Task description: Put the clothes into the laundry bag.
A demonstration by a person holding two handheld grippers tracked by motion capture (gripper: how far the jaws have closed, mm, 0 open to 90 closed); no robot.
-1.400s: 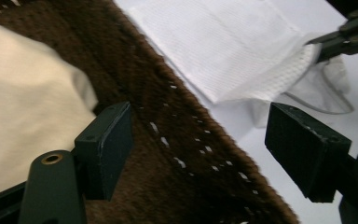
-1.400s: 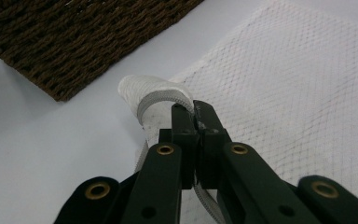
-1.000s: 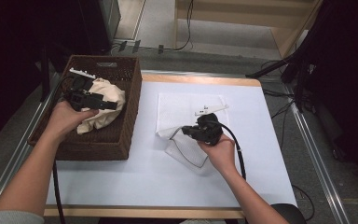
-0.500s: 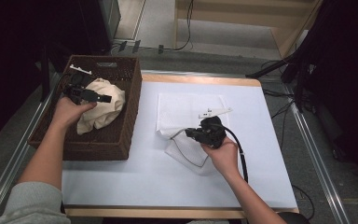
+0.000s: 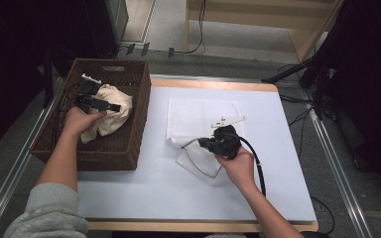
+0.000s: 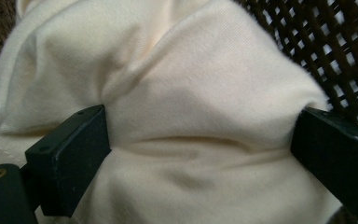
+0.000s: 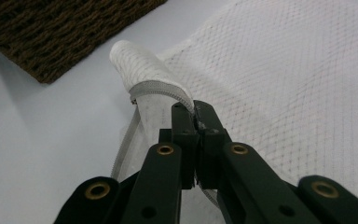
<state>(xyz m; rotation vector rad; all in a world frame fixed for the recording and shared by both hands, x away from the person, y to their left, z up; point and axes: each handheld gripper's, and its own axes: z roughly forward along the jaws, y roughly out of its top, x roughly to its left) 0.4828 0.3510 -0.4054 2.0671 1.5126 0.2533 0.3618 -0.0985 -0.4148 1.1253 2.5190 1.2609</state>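
Left hand-held gripper lowered onto cream cloth, right unmoved

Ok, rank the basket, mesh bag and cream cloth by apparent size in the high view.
1. Basket, clearly largest.
2. Mesh bag, flat on the table.
3. Cream cloth, bunched inside the basket, so its spread-out size can't be judged.

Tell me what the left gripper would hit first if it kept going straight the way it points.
The left gripper points into the cream cloth lying in the wicker basket. Its open fingers already flank a fold, so the cloth comes first, probably with the basket's bottom just beneath it.
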